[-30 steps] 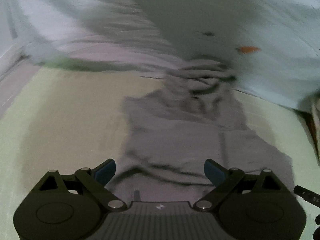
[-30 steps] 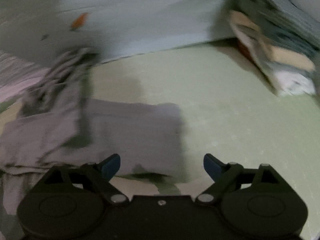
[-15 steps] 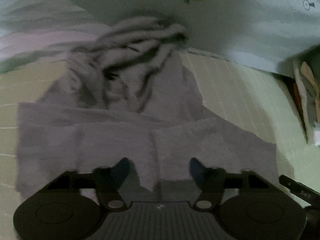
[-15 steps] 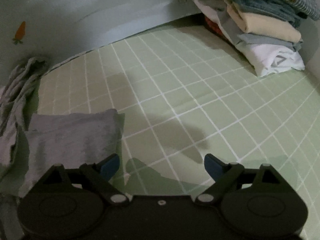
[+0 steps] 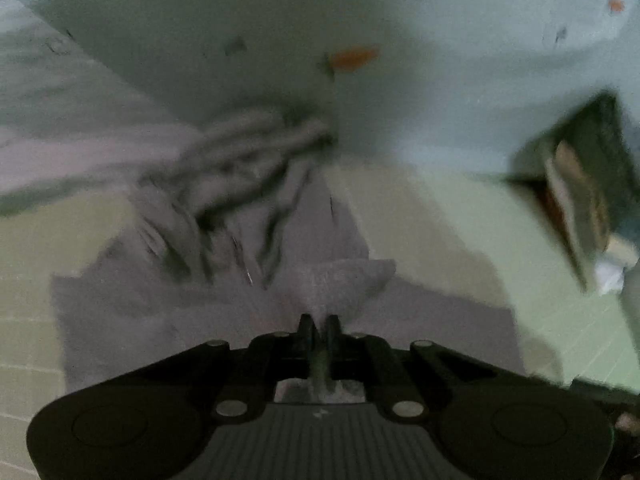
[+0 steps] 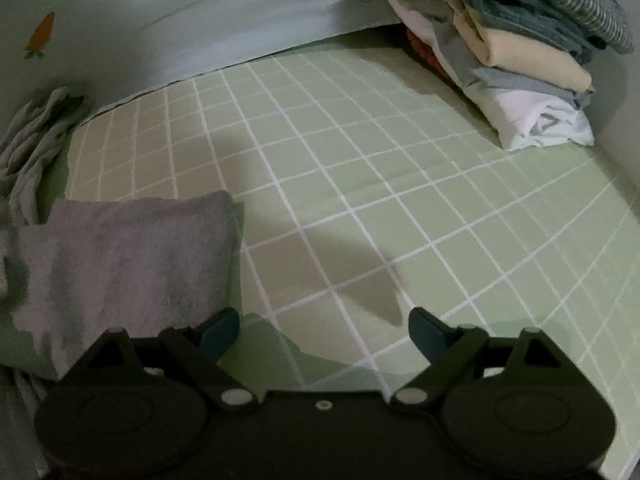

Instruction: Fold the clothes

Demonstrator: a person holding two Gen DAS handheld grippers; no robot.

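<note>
Fingers of the left gripper (image 5: 318,326) pinch the grey garment (image 5: 224,304); lift gently. Right gripper (image 6: 324,330) gapes wide, empty, garment leftward.

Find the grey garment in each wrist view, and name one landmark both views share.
Left wrist view: the grey garment fills the lower centre, a fold of it pinched in the shut left gripper.
Right wrist view: it lies at the lower left, beside the open right gripper, not held.
Shared landmark: the orange carrot print on the pale blue cloth behind.
</note>
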